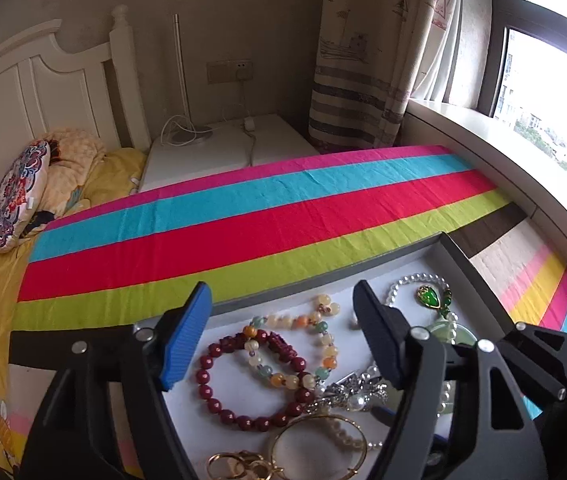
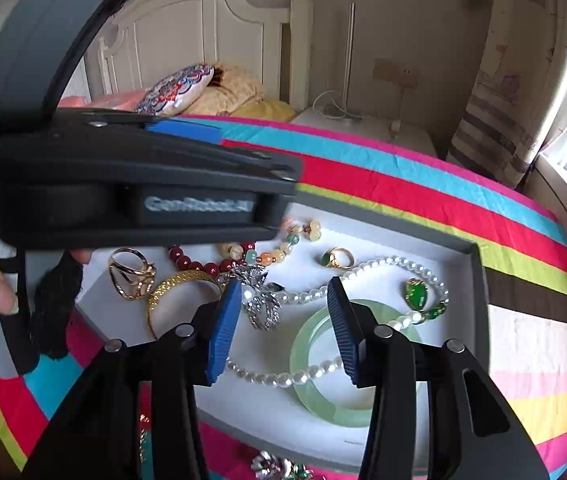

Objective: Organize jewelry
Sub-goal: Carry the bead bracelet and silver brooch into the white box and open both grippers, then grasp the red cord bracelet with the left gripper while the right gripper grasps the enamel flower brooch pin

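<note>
Beyond tray rim (image 1: 323,276), bare striped cloth (image 1: 243,220)

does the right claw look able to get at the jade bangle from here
Probably yes: the right claw hangs open right above the jade bangle, nothing blocking, though the pearl necklace lies across its rim and may get caught.

Daylight from the window (image 1: 543,92) at the right floods both fisheye views – blown white there, dimmer toward the wall (image 1: 243,12) – with soft shadows, strong barrel bending and dark corners, and the near gripper body (image 2: 131,184) in the right view blurred.
</note>
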`<state>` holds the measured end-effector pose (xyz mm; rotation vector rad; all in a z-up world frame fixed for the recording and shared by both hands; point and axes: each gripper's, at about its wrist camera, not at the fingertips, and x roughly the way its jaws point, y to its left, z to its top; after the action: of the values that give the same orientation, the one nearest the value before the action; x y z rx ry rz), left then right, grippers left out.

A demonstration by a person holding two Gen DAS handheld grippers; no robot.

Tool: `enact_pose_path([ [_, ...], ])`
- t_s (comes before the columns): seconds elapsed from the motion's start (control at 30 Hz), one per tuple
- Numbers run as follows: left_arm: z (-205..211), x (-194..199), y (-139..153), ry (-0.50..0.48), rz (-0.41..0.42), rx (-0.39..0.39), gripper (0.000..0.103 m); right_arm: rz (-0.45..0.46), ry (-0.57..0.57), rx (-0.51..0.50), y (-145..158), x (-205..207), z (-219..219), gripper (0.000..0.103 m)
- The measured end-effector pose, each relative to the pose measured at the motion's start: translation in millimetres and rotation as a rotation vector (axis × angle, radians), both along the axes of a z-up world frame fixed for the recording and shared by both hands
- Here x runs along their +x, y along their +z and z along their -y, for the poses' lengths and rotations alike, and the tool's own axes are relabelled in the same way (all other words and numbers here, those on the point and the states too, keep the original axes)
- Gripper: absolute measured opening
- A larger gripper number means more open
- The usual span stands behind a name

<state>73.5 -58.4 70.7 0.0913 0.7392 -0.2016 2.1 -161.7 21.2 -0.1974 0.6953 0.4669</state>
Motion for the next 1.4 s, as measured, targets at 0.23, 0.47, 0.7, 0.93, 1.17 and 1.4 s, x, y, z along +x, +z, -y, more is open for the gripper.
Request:
enact_pose_path([
  [0.23, -24.2, -32.2, 44.7, 0.077, 0.114, 0.052, 0.098, 0.095, -0.035, 0.062, 46.6, -16.2, 48.9, 0.056],
  [0.47, -38.6, -84.5, 81.2, 0.178, 0.235, 0.083, 0.101, 0.167, -0.097, 0.137, 72.9, -48.5, 94.7, 0.069],
  [0.7, -45.3, -159.0, 46.9, 0.208, 0.216, 0.038, 0.101, 0.128, -0.164, 0.22, 41.9, -89.9, 131.2, 0.074],
  [0.93, -44.0, -203.3, -6.0, 0.24, 0.159, 0.037, 0.101, 0.06, -0.224, 0.215, 3.6, -104.5, 153.1, 0.074],
  [1.17, -38.9, -198.5, -33.9, 0.243, 0.133, 0.105, 0.101, 0.025, -0.265, 0.142, -11.6, -97.5, 154.4, 0.068],
  [1.4, -47.8, -188.0, -43.9, 0.249, 0.064, 0.066, 0.101, -0.048, -0.229, -0.023, -28.5, -81.1, 126.7, 0.061],
])
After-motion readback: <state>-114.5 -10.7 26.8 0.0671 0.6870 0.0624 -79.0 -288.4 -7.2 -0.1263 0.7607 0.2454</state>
